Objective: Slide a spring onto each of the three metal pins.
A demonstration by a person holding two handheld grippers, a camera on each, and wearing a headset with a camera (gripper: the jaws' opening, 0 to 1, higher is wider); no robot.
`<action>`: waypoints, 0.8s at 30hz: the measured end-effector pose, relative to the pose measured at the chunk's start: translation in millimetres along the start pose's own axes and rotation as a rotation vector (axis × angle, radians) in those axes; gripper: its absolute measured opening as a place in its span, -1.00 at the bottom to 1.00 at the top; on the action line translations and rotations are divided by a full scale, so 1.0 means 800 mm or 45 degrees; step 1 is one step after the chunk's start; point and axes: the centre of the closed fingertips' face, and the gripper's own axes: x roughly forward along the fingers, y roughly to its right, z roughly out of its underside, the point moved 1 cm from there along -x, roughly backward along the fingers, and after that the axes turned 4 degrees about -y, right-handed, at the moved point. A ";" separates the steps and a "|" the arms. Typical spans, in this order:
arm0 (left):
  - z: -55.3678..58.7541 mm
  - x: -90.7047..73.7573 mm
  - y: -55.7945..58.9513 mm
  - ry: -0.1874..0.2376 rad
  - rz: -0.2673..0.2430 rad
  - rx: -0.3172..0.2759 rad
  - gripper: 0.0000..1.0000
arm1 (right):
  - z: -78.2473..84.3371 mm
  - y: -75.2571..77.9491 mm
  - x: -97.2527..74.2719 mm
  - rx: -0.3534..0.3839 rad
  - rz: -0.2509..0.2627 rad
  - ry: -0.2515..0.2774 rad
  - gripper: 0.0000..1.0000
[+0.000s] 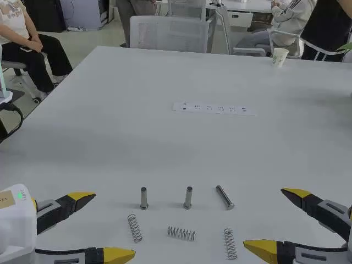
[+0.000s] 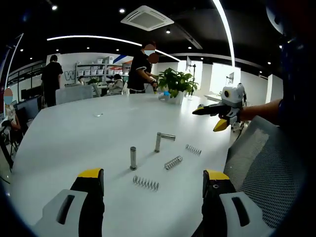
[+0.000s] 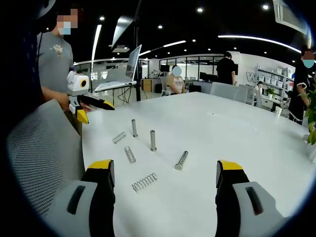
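Three metal pins stand in a row on the white table: the left pin and middle pin are upright, the right pin lies on its side. In front of them lie three loose springs. My left gripper is open at the near left, apart from the springs. At the near right, my right gripper is also open and holds nothing. The left gripper view shows the pins and springs ahead of its open jaws. The lying pin is nearest in the right gripper view.
A flush power strip sits mid-table and a paper cup at the far right. Grey mesh chairs and seated people ring the far edge. A potted plant stands on the table's end. A mesh chair back is close beside me.
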 end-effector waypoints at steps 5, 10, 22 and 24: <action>-0.002 0.001 0.000 0.004 0.000 -0.001 0.57 | -0.001 0.001 -0.001 -0.003 0.002 -0.003 0.68; 0.000 0.002 -0.001 0.004 0.002 -0.006 0.57 | -0.002 0.001 0.001 -0.004 0.002 -0.003 0.67; 0.001 0.000 -0.003 -0.001 -0.001 -0.005 0.56 | -0.001 0.002 0.001 -0.001 0.001 -0.012 0.65; 0.001 0.001 -0.003 -0.003 -0.002 -0.001 0.56 | 0.000 0.003 0.001 0.007 0.006 -0.016 0.64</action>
